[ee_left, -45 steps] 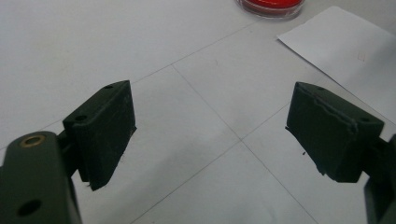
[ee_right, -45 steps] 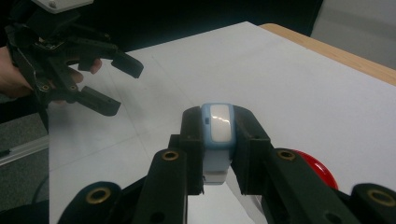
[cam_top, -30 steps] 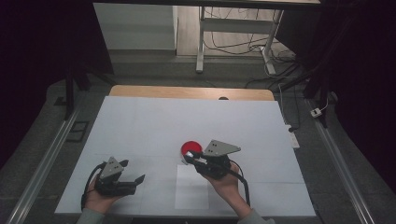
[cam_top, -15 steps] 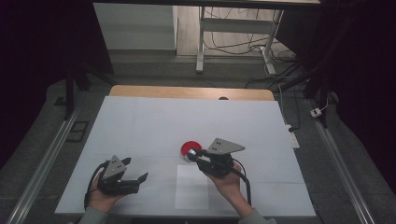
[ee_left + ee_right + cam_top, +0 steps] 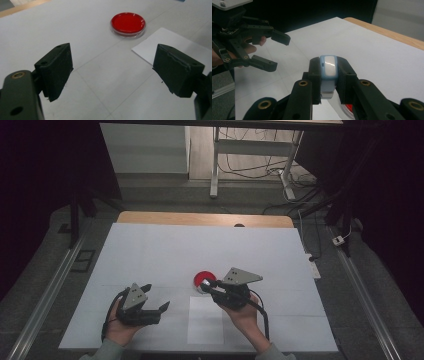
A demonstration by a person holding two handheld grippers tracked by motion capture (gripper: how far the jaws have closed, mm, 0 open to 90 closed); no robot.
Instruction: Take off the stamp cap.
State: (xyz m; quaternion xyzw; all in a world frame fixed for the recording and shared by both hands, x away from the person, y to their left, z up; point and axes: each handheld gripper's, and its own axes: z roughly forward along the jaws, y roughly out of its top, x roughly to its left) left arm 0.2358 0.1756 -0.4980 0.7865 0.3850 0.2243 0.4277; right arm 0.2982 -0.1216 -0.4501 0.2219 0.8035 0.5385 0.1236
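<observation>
A round red dish lies near the middle of the white table. My right gripper hovers at the dish's near right edge, shut on a small light-blue device with a glossy white face. A sliver of the red dish peeks out under those jaws. My left gripper rests lower left of the dish, open and holding nothing. In the left gripper view its jaws stand wide apart, with the red dish ahead. The left gripper also appears open in the right gripper view.
A white paper sheet lies on the table's near side between my hands, and its corner shows beside the dish. The table's wooden far edge borders a dark floor with cables and a metal frame.
My left gripper has drifted a little to the right and forward, toward the dish. The right gripper keeps its hold on the device and has hardly shifted over the dish.
</observation>
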